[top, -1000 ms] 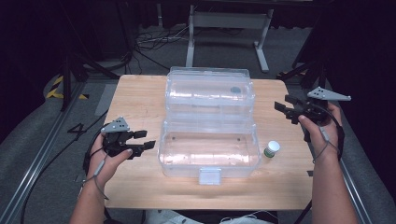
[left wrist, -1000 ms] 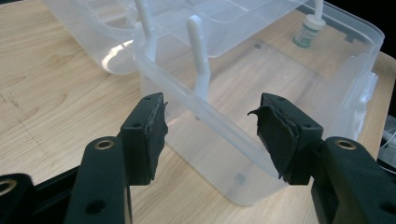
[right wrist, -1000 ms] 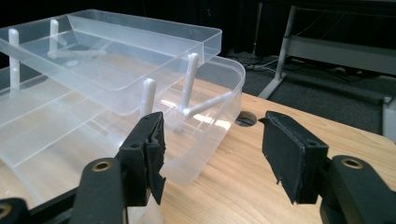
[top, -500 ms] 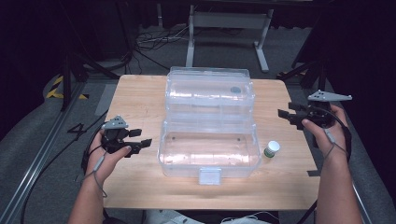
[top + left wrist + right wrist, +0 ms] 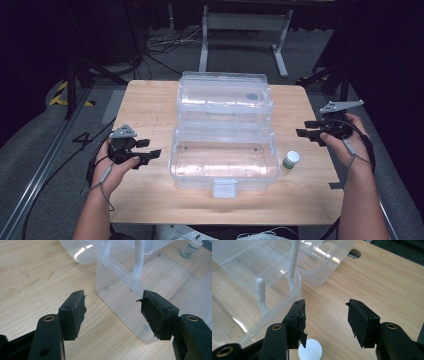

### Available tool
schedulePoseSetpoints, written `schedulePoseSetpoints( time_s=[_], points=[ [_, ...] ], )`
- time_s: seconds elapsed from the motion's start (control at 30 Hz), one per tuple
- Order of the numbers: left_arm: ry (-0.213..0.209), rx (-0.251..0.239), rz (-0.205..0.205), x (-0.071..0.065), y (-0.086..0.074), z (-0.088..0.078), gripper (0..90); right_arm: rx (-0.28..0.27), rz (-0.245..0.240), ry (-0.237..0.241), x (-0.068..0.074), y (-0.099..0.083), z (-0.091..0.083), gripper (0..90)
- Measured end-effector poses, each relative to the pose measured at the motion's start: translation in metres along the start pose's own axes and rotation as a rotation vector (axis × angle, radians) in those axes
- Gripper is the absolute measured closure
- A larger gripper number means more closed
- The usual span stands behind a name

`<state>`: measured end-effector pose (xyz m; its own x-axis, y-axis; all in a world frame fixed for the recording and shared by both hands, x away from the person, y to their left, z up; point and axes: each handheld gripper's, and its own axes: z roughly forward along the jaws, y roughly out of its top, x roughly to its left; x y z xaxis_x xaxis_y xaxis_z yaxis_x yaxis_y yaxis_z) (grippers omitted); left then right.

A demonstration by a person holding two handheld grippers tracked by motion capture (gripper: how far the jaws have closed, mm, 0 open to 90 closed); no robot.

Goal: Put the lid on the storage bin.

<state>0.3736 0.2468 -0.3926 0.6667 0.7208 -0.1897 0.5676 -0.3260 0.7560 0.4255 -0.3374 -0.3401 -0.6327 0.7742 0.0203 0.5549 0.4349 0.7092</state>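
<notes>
Box point(image 5: 223, 160) clear plastic, mid bench point(image 5: 150, 105), lid point(image 5: 225, 95) swung open to far side. Small white-capped bottle point(image 5: 290, 159) stands on bench just right of box's near right corner, apart from it. Left hand-held gripper point(image 5: 151, 149) near left of box, released, jaws just been opening, nothing between them; box wall just beyond its tips. Right hand-held gripper point(image 5: 303, 128) right of box, above and beyond bottle, released, jaws just been closing, nothing between pads; bottle cap point(image 5: 310, 349) below its tips.
</notes>
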Motion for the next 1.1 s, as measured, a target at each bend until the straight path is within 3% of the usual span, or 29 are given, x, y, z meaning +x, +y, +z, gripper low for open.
schedulePoseSetpoints(
  time_s=[0.2,0.53,1.1],
  points=[
    [0.009,0.011,-0.009,0.002,-0.001,0.0,36.7,0.088,0.027,0.017,0.002,-0.002,0.009,48.6],
    [0.017,0.026,-0.019,0.003,-0.003,0.001,36.6,0.222,0.016,0.038,0.003,-0.009,0.026,44.6],
    [0.028,0.051,-0.03,0.007,-0.006,0.004,36.5,0.377,0.002,0.076,0.007,-0.019,0.049,42.2]
  ],
)
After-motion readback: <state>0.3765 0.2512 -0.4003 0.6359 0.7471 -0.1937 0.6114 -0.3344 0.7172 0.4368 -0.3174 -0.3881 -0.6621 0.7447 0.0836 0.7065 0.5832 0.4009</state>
